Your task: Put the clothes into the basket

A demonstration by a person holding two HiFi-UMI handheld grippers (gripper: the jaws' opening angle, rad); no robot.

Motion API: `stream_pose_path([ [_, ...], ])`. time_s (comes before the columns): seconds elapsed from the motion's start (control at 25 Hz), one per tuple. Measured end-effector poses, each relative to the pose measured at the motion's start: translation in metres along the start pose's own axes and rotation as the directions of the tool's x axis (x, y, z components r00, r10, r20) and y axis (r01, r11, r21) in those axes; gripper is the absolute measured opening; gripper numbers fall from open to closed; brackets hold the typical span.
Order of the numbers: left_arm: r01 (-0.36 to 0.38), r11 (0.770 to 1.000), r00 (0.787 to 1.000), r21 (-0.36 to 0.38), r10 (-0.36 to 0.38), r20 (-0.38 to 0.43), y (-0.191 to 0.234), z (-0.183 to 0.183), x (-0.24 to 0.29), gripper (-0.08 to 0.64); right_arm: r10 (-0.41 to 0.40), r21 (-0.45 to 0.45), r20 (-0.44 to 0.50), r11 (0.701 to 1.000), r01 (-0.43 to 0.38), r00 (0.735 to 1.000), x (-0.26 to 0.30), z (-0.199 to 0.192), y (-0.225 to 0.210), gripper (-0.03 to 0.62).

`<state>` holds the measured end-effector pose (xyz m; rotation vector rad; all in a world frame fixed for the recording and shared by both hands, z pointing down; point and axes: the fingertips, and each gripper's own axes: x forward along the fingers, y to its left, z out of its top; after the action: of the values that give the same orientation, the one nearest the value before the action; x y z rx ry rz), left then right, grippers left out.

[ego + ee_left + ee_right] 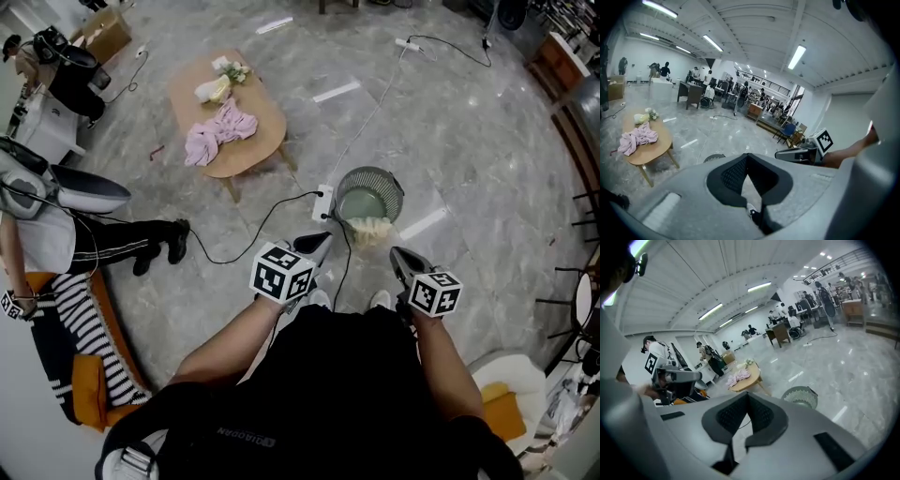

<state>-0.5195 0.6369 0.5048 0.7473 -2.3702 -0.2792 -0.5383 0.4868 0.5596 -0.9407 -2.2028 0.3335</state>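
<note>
Grey marble floor: cream garment [368,230] already laid in round grey mesh basket [400,195]; pink garment [220,131] left on oval wooden table [264,117]. Left gripper [319,242] and right gripper [398,255] are seen closed, empty.

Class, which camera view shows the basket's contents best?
The head view: it looks down into the basket, showing cream cloth at its near rim. The right gripper view shows only its mesh side; the left gripper view, just a sliver of rim.
</note>
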Motion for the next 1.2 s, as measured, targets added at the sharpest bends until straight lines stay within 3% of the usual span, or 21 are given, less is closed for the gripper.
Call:
stream_pose_path([
  [0.2,0.028,1.000,1.000,0.013,-0.029,0.013,-0.032,0.001,0.001,0.002,0.021,-0.002,0.042,1.000,-0.021,0.999,-0.026,0.022,0.012,0.014],
  [0.48,-0.004,1.000,1.000,-0.015,0.004,0.000,-0.063,-0.011,0.021,0.001,0.099,-0.068,0.091,0.993,-0.093,0.991,-0.075,0.041,0.017,0.014],
  [0.84,0.005,1.000,1.000,0.014,-0.006,0.029,-0.145,-0.005,0.045,0.002,0.129,-0.126,0.089,0.985,-0.118,0.988,-0.136,0.024,-0.006,0.014],
  [1.2,-0.058,0.998,0.998,-0.011,0.059,0.020,-0.175,-0.025,0.043,0.001,0.163,-0.134,0.093,0.980,-0.150,0.982,-0.166,0.012,-0.017,0.014],
])
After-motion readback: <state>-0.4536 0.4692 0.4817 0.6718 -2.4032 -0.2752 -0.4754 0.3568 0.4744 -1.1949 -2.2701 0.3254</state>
